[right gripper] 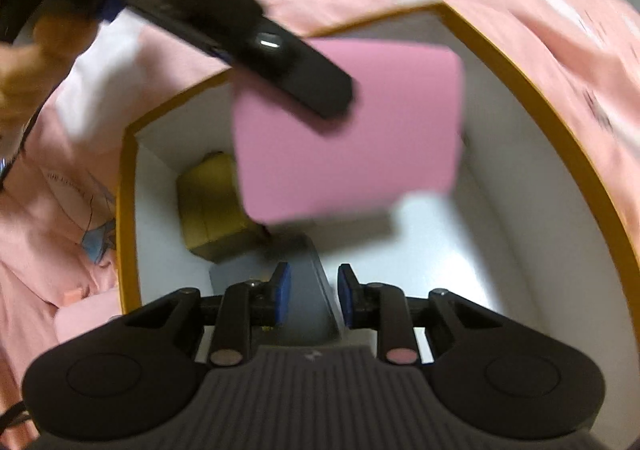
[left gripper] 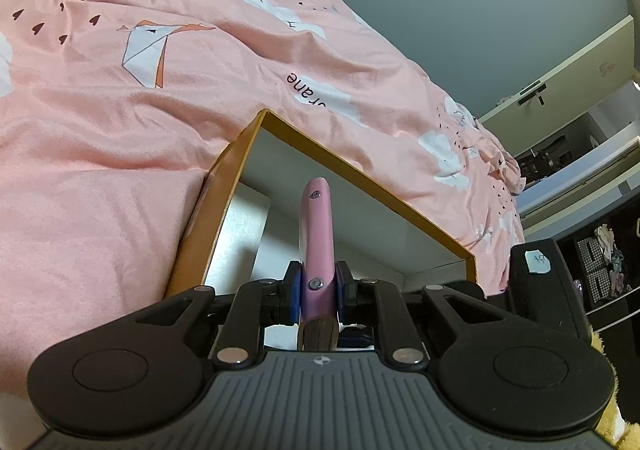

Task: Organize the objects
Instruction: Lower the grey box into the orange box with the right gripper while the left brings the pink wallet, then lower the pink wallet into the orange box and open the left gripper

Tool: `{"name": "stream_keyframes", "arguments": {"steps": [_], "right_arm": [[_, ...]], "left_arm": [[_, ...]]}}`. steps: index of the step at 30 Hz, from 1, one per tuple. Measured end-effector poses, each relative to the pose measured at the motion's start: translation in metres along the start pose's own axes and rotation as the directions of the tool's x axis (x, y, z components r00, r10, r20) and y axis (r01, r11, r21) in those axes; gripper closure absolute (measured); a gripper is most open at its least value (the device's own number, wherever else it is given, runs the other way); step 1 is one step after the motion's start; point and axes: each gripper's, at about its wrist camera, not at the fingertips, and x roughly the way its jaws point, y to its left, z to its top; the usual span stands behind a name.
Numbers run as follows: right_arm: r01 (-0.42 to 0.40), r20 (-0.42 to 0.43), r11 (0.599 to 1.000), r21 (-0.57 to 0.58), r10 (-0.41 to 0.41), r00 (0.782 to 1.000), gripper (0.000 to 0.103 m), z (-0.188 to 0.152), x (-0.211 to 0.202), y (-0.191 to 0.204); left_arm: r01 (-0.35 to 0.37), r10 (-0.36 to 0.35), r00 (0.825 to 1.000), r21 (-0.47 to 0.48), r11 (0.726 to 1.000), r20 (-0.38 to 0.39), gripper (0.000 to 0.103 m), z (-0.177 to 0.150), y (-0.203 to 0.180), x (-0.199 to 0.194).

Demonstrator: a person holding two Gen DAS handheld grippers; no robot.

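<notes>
While the pink case (left gripper: 317, 238) hangs edge-on between the blue pads (left gripper: 293, 292) of the left gripper (left gripper: 316, 290), clamped near its lower rivet, we hold it just above the open orange-rimmed box (left gripper: 352, 166), inside the line of the rim. Seen from the right wrist, the same case (right gripper: 348, 130) shows its flat face over the white floor of the box (right gripper: 540, 98), with the left gripper (right gripper: 312, 90) crossing its upper left corner. To do this step well, we judge that the case should be lowered until it nears the floor before the jaws part, and tilted flat so that it settles beside the other contents, not on them. The right gripper (right gripper: 314, 294) stands narrow, almost closed, with nothing between its pads (the view is blurred); it hovers over the near side of the box and should keep clear of the descent. Within the box we see a yellow pouch-like object (right gripper: 212, 206) against the left wall and a grey flat item (right gripper: 308, 290) near the front; the remaining floor looks bare. Around the box lies the pink printed bedcover (left gripper: 120, 110).
</notes>
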Motion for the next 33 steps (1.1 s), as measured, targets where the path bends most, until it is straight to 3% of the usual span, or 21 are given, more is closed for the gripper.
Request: {"name": "stream_keyframes", "arguments": {"steps": [7, 13, 18, 25, 33], "right_arm": [[-0.054, -0.062, 0.975, 0.217, 0.069, 0.996, 0.076, -0.032, -0.001, -0.024], [-0.121, -0.032, 0.957, 0.264, 0.134, 0.991, 0.078, -0.036, 0.007, -0.023], [-0.124, -0.027, 0.953, 0.275, 0.136, 0.990, 0.079, -0.038, 0.004, -0.025], [-0.007, 0.025, 0.930, 0.367, -0.003, 1.000, 0.076, -0.040, -0.015, -0.045], [0.009, 0.067, 0.893, 0.451, -0.044, 0.997, 0.075, -0.038, -0.004, -0.053]], "left_arm": [[0.008, -0.008, 1.000, -0.001, 1.000, -0.013, 0.085, -0.002, -0.001, 0.008], [-0.002, 0.002, 1.000, -0.008, 1.000, -0.020, 0.085, -0.004, -0.003, 0.017], [-0.007, 0.007, 0.999, -0.007, 1.000, -0.033, 0.085, -0.005, -0.005, 0.030], [-0.021, 0.020, 0.999, -0.038, 0.999, -0.038, 0.085, -0.008, -0.009, 0.060], [-0.106, 0.102, 0.992, -0.043, 0.994, -0.071, 0.082, -0.014, -0.006, 0.069]]}}
